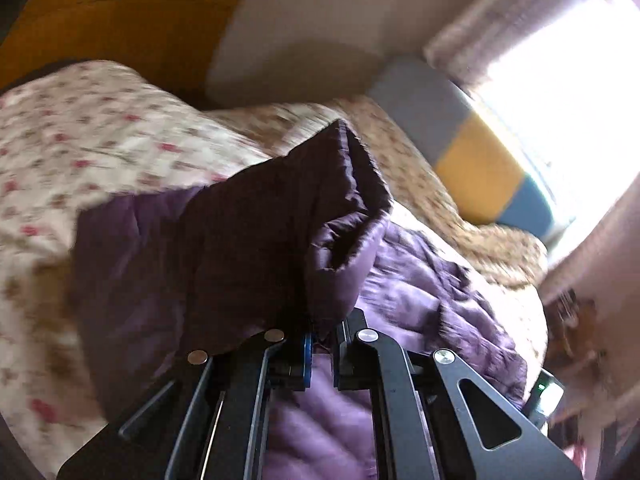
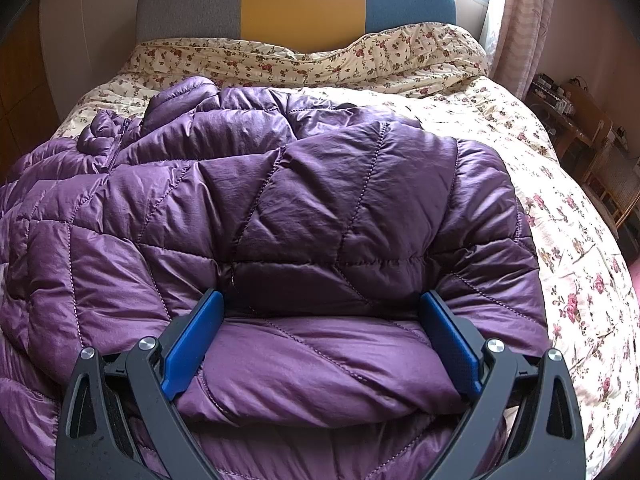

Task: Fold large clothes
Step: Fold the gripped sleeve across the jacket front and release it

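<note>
A: Left wrist view first. What's the left tool [image 1: 322,344] doing?

B: Its jaws are pinched together on a fold of the purple quilted jacket [image 1: 248,240]. The cloth rises from the tips in a peaked flap. View blurred.

A: Where is the jacket?

B: On the bed, over the floral bedspread [image 1: 80,128]. The grey, yellow and blue headboard [image 1: 464,152] is beyond the jacket, toward the bright window [image 1: 568,80].

A: Right wrist view?

B: The right tool [image 2: 322,336] has its jaws spread wide, blue pads [image 2: 196,340] either side of a puffed bulge of the jacket [image 2: 320,200]. Whether the pads touch the fabric, I cannot tell. The jacket sprawls across the bedspread [image 2: 560,240], headboard [image 2: 300,0] behind it.
</note>
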Available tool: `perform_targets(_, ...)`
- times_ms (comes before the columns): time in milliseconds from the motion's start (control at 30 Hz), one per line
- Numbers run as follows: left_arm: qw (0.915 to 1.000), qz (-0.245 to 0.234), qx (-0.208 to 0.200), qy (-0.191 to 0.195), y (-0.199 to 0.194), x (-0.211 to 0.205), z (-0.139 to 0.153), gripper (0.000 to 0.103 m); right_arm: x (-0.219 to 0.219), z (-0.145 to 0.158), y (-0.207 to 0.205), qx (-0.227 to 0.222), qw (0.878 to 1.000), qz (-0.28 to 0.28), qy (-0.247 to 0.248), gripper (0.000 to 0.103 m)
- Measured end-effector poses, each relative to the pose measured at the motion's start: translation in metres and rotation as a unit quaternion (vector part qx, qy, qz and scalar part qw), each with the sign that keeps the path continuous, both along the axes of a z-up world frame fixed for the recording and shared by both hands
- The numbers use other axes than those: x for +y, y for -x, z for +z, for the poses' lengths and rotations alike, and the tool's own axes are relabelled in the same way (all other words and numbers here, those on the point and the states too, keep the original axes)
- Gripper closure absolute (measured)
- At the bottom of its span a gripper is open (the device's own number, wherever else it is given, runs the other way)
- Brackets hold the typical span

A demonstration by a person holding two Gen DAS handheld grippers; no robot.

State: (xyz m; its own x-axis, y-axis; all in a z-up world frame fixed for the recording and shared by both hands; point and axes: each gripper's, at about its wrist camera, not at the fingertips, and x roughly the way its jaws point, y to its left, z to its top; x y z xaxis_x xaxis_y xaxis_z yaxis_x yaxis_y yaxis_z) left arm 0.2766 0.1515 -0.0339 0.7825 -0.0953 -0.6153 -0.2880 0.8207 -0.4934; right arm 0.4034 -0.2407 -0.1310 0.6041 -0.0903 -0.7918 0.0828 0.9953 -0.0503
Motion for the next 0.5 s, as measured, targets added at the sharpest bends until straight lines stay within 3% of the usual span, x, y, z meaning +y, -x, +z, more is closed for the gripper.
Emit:
perform_targets(267, 0.9939, -0.110, -0.002, 0.009, -0.049, -0.086, 0.000, 0.097, 0.001, 0.001, -0.001, 0.000, 1.000, 0.000, -0.002, 0.005)
perform_targets(500, 0.9813, -0.191, -0.008, 0.024, -0.075, -0.147, 0.000, 0.097, 0.001, 0.000, -0.001, -0.001, 1.000, 0.000, -0.003, 0.005)
